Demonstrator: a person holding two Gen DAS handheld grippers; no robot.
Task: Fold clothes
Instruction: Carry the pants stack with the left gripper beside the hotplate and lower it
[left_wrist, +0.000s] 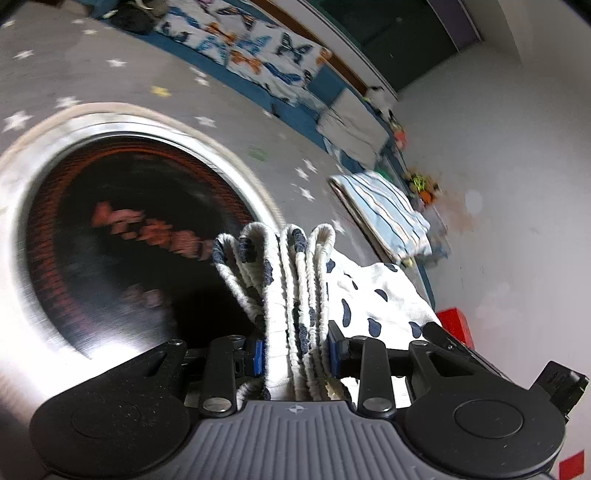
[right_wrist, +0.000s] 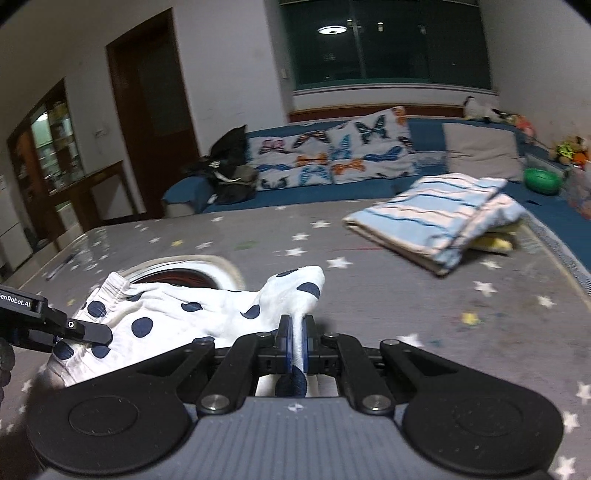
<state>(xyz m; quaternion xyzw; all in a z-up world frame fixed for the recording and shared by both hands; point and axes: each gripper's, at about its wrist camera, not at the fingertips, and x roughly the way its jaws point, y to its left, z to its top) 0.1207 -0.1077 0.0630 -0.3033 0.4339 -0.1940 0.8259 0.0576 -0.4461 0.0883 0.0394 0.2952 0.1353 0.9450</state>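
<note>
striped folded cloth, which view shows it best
The right wrist view: the striped folded cloth lies sharp and whole on the star-patterned cover. The left wrist view shows it smaller, tilted and blurred near the edge.

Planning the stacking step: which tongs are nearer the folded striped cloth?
Right, probably. The right tongs face the striped cloth across the bedspread; the left tongs are farther left, beyond the polka-dot garment.

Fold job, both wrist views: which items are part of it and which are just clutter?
In the job:
- polka-dot garment, held at both ends
- left gripper, shut on its bunched waistband
- right gripper, shut on a thin edge
- folded striped cloth

Lying about:
- round tray
- butterfly pillows
- green bowl
- black bag
</note>
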